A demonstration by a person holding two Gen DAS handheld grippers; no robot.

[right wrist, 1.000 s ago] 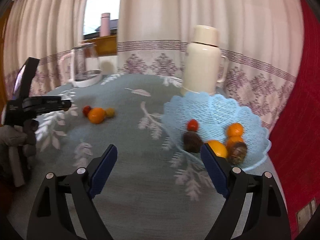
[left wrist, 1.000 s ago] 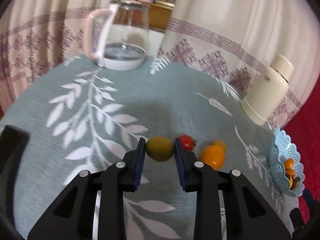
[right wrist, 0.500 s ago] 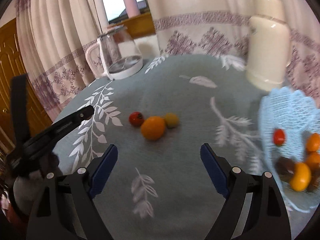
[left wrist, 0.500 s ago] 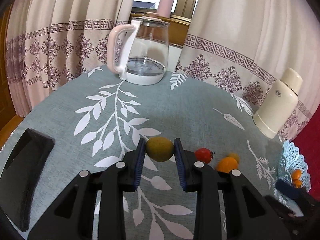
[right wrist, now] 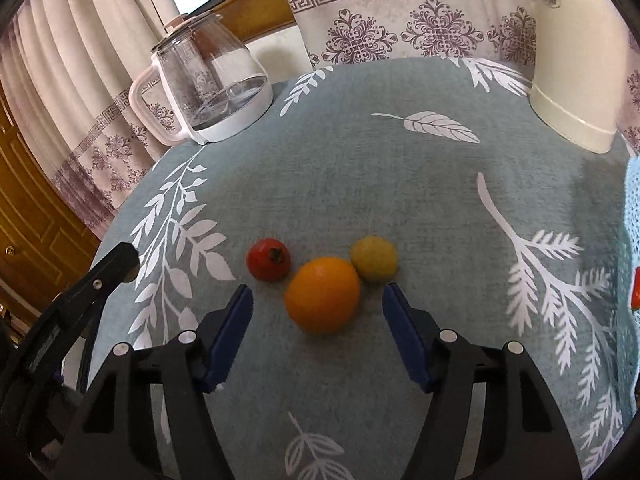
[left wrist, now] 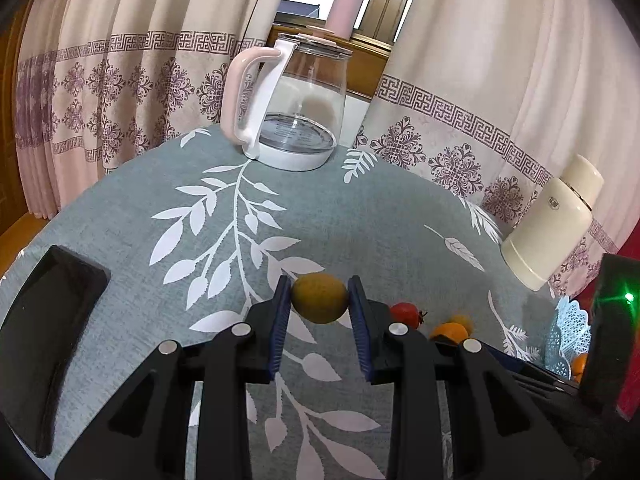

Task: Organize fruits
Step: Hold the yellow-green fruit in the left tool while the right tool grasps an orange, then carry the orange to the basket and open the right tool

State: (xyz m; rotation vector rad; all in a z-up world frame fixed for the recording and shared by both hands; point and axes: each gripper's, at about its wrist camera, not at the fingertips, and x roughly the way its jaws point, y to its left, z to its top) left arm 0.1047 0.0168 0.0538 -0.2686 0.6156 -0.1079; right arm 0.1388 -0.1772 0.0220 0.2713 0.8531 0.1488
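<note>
Change, right hand-held gripper [right wrist: 318, 300]: a second ago faced the blue basket with wide jaws; now over the three loose fruits, jaws narrower and closing, pads touching nothing.
Change, left hand-held gripper [left wrist: 319, 298]: same clamp on the green fruit [left wrist: 319, 298] as a second ago; more counter [left wrist: 360, 216] visible around it, fruit clear of the cloth.
Change, right edge of left view: dark body of the other tool, with a green light, newly in sight.
Between right pads: orange fruit [right wrist: 322, 294] on the counter, just ahead of the blue pads [right wrist: 233, 334], gaps on both sides.
Just beyond, left of orange: red fruit [right wrist: 268, 259], close beside it, calyx up.
Just beyond, right of orange: small yellow fruit [right wrist: 374, 258], touching or nearly so.
Far right of right hand-held gripper: edge of the blue basket [right wrist: 633, 216], mostly cut off.
Between left pads: green fruit, pressed from both sides.
Right of left fingers: red and orange fruits, partly hidden.
Far ahead: glass kettle [left wrist: 296, 108] at the counter's far edge.
Far right: cream flask [left wrist: 554, 220].
Far left: black tray [left wrist: 44, 336].
</note>
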